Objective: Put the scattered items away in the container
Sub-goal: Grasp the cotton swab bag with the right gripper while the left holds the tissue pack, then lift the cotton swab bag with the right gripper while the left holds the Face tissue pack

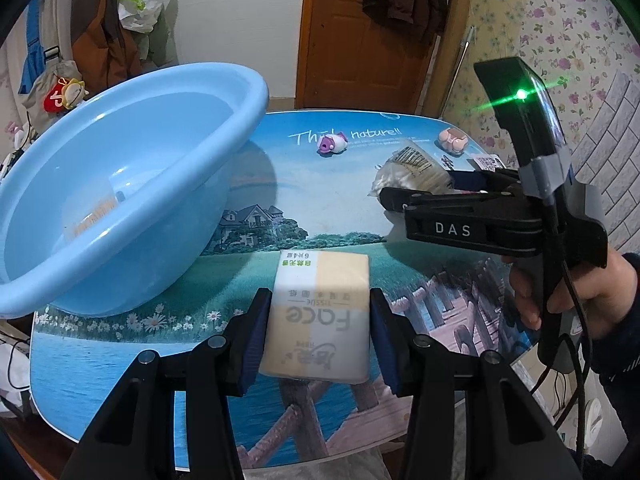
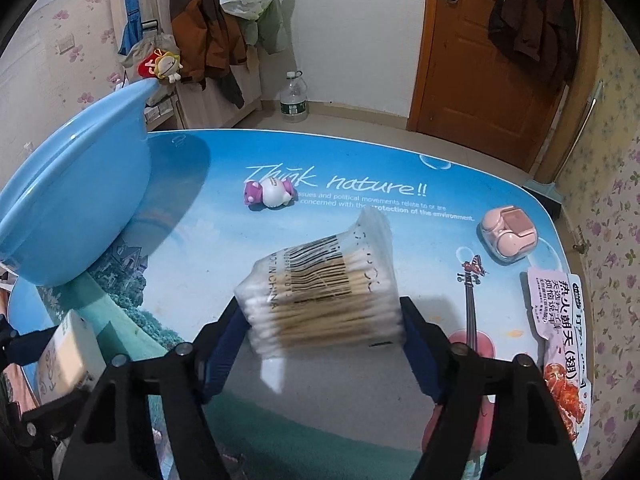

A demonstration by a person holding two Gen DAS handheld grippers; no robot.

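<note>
Blue basin (image 1: pixel 120 184): stood at the bench's (image 2: pixel 360 168) left edge. Landscape-printed top; wooden door (image 2: pixel 480 60) beyond. Left gripper (image 1: pixel 318 320) fingers clamped tissue pack (image 1: pixel 320 312); right gripper (image 2: pixel 320 332) fingers clamped cotton-swab bag (image 2: pixel 320 288).

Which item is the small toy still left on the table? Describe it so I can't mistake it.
On the printed table, find the white words "Think nature!!". The toy lies on its side just below the word "Think". It is purple and white, unlike the pink case at the right edge.
</note>
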